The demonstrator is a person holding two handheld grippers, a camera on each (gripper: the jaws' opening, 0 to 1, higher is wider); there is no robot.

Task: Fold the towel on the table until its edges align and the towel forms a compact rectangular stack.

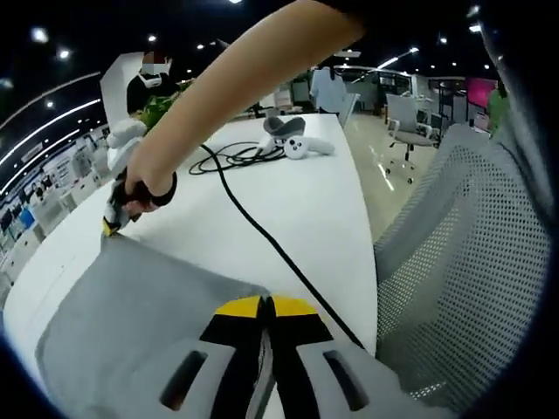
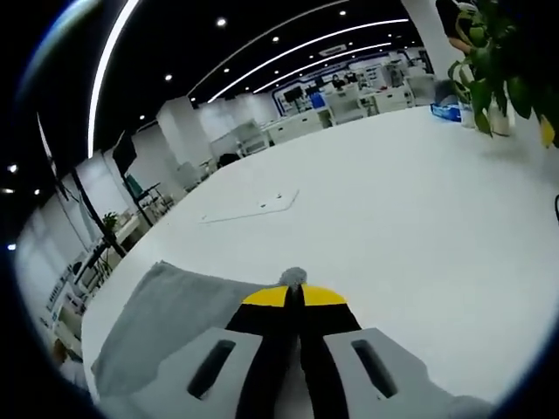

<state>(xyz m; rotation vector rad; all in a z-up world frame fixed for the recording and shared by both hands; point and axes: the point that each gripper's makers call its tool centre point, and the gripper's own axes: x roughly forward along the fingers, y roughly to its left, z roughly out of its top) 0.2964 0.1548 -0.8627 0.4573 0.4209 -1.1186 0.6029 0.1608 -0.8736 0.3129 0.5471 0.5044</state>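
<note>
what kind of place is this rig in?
Likely an open-plan office or showroom: a long white table, mesh office chairs, rows of ceiling lights and desks behind. Both tools are shut on the grey towel.

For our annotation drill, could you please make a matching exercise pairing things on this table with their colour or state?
Things:
1. towel
2. cable
3. left gripper
4. plant

Descriptions:
A. black, trailing across the white table
B. green, at the table's far edge
C. grey, lying on the table
D. yellow-tipped, shut on a towel edge

Pairs: 1-C, 2-A, 3-D, 4-B
</note>
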